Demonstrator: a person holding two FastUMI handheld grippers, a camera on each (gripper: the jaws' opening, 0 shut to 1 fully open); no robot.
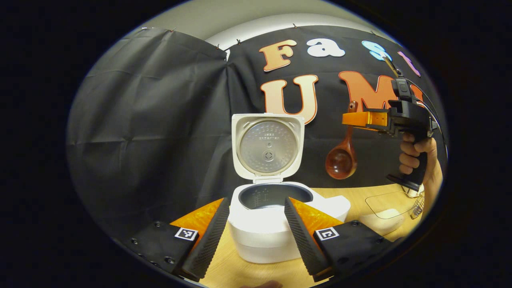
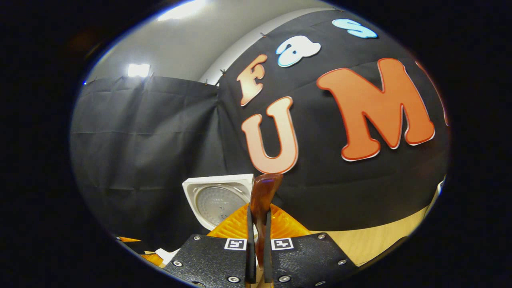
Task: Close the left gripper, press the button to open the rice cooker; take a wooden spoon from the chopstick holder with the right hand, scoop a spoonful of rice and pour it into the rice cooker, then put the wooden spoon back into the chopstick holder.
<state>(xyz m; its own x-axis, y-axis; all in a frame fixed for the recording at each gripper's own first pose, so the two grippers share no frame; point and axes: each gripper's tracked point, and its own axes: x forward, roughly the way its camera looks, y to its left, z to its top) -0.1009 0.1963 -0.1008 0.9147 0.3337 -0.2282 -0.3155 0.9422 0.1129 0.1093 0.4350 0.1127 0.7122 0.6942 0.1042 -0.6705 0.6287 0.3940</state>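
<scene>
Right hand-held gripper clamped on glossy brown wooden spoon; left hand-held gripper spread wide, empty, facing open white rice cooker.

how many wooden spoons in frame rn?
1. The wooden spoon hangs bowl-down from the right tool, up in the air to the right of the open rice cooker. The chopstick holder is mostly cut off, so more may be hidden there.

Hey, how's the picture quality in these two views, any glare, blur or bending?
Left gripper view: sharp, evenly lit, soft sheen on the rice cooker lid plate, fisheye bowing the table edge. Right gripper view: ceiling light blown out, wooden spoon handle slightly soft up close.
</scene>
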